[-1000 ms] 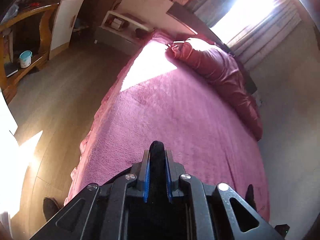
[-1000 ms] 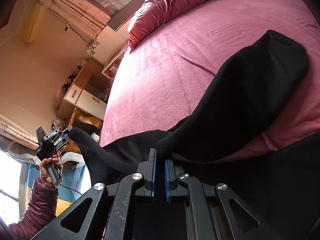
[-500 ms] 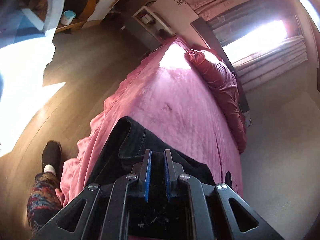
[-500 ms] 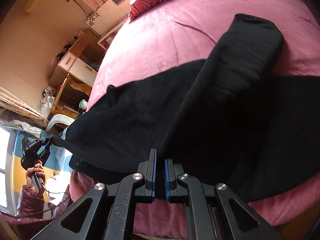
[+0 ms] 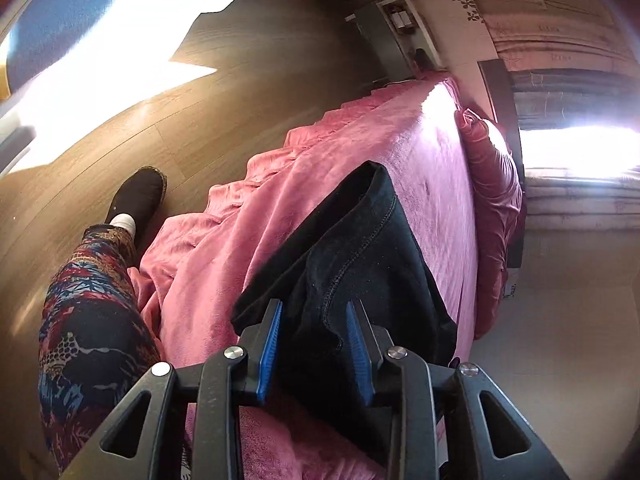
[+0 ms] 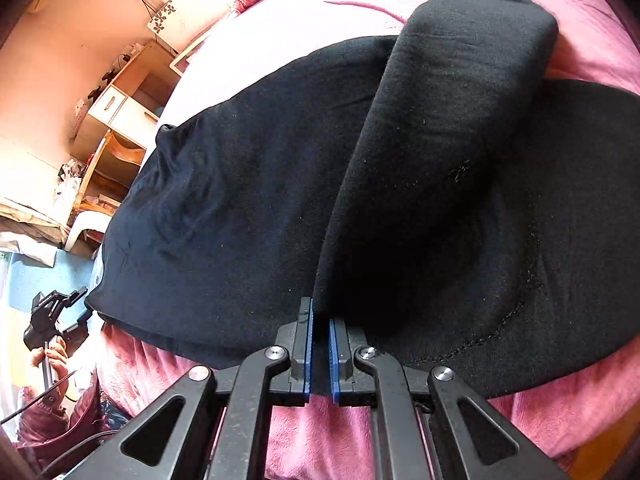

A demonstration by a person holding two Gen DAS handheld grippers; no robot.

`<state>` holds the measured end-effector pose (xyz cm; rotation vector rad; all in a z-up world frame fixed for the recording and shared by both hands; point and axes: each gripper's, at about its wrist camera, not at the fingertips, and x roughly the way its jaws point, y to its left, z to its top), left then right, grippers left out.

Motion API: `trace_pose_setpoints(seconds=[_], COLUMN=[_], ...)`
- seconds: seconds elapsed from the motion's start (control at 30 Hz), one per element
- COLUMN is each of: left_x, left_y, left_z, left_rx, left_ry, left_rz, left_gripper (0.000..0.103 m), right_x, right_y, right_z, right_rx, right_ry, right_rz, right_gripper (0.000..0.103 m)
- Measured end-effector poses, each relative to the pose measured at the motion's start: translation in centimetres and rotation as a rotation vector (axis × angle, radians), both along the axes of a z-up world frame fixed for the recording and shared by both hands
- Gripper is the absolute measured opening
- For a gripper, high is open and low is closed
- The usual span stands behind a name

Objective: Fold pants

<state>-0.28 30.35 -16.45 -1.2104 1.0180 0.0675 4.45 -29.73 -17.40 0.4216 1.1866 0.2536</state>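
Pants (image 6: 248, 200) edge hidden inside right claw (image 6: 319, 324)

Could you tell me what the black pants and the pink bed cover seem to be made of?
Black pants: apparently a soft, matte knit, perhaps fleece; it shows lint specks and stitched seams. Pink bed cover: likely plush fleece or velour, with fuzzy nap and a slight sheen in sunlight.
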Motion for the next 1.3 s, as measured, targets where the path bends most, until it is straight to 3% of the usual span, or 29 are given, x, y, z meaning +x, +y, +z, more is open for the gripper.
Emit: trace_pose_setpoints(seconds=[0.1,0.17,0.23,0.33,0.4,0.47,0.63,0.7,0.87,1.07,1.2,1.27,1.3], left_x=[0.2,0.5,0.9,1.3,1.3,1.3,0.1,-0.2,-0.2,0.2,0.4,0.4,0.3], left_y=[-0.6,-1.0,-1.1,-1.3,-1.5,-1.6,-0.9,-0.7,-0.9,-1.1,-1.3,-1.1,-0.8], left_z=[0.0,0.7,1.7,3.9,4.7,4.1,0.1,-0.2,1.6,-0.5,0.0,0.6,1.0], left_rx=[0.029,0.09,0.119,0.141,0.142,0.176,0.172,0.148,0.175,0.199,0.233,0.268,0.285], left_ry=[0.014,0.003,-0.037,-0.149,-0.176,-0.134,0.002,0.002,-0.044,0.038,0.055,0.08,0.09], left_rz=[-0.02,-0.047,-0.067,-0.095,-0.123,-0.157,-0.162,-0.151,-0.176,-0.187,-0.208,-0.209,-0.198], left_gripper=[0.028,0.018,0.011,0.011,0.01,0.009,0.009,0.009,0.008,0.008,0.013,0.026,0.026], right_x=[0.0,-0.1,-0.4,-1.0,-1.7,-2.2,-2.5,-2.4,-3.1,-2.0,-1.2,-0.6,-0.5], right_y=[0.1,0.2,-0.1,-0.6,-0.8,-1.1,-1.0,-0.8,-0.2,0.5,0.4,-0.1,-0.4], right_z=[0.0,0.1,0.8,2.5,3.3,3.0,1.2,2.2,4.1,0.8,0.0,0.1,0.5], right_rx=[-0.004,-0.011,-0.003,0.013,0.006,0.002,-0.011,-0.018,-0.034,-0.056,-0.035,-0.002,0.003], right_ry=[-0.005,-0.014,-0.034,-0.081,-0.096,-0.083,-0.032,-0.055,-0.085,-0.005,0.026,0.034,0.042], right_rz=[0.004,0.002,-0.007,-0.009,-0.002,-0.007,-0.021,-0.022,0.021,0.022,0.014,0.016,0.019], right_gripper=[0.007,0.007,0.007,0.006,0.006,0.006,0.006,0.006,0.006,0.006,0.007,0.015,0.025])
